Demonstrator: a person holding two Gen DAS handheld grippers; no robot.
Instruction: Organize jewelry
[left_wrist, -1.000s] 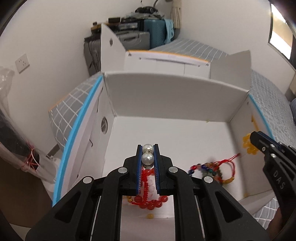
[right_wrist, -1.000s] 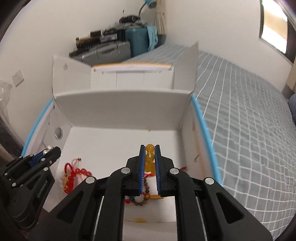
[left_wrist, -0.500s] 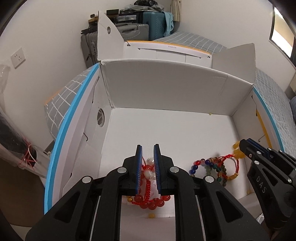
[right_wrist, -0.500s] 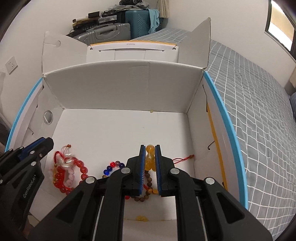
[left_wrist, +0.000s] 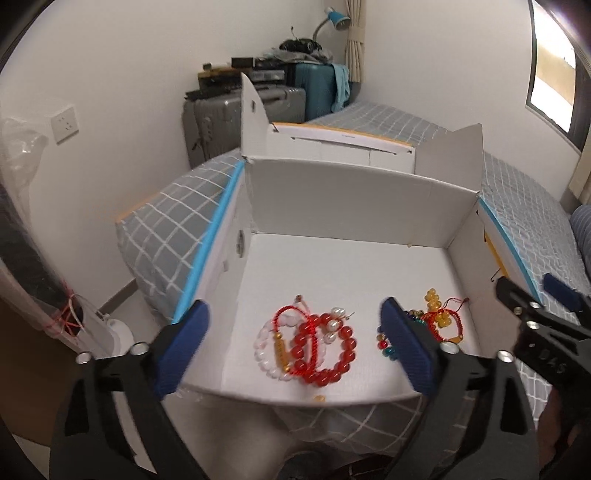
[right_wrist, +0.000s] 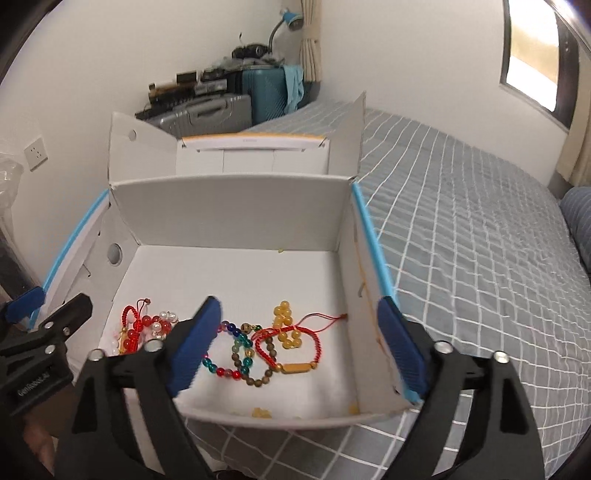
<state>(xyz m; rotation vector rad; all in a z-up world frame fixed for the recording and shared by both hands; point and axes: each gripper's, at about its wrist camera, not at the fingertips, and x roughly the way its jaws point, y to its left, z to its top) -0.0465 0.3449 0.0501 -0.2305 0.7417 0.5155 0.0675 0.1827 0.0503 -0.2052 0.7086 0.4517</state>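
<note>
Left hand-held gripper (left_wrist: 295, 345) and right hand-held gripper (right_wrist: 301, 341): jaws opening, spread wide, nothing pinched. Bracelets (left_wrist: 317, 347) lie in two heaps, left and right, on the near floor of white box (left_wrist: 351, 199) on bed (right_wrist: 480, 221).

Left gripper (left_wrist: 295, 343), right gripper (right_wrist: 301, 339): jaws opening, beads released; both bracelet piles (left_wrist: 308, 343) now loose on box floor (left_wrist: 343, 266).

box (right_wrist: 229, 210): matt white cardboard | bracelets (left_wrist: 325, 347): glossy glass-like beads, red cord | bedspread (right_wrist: 480, 258): grey checked cloth

Suitcases (left_wrist: 258, 107), desk lamp (left_wrist: 334, 18) (blue)
</note>
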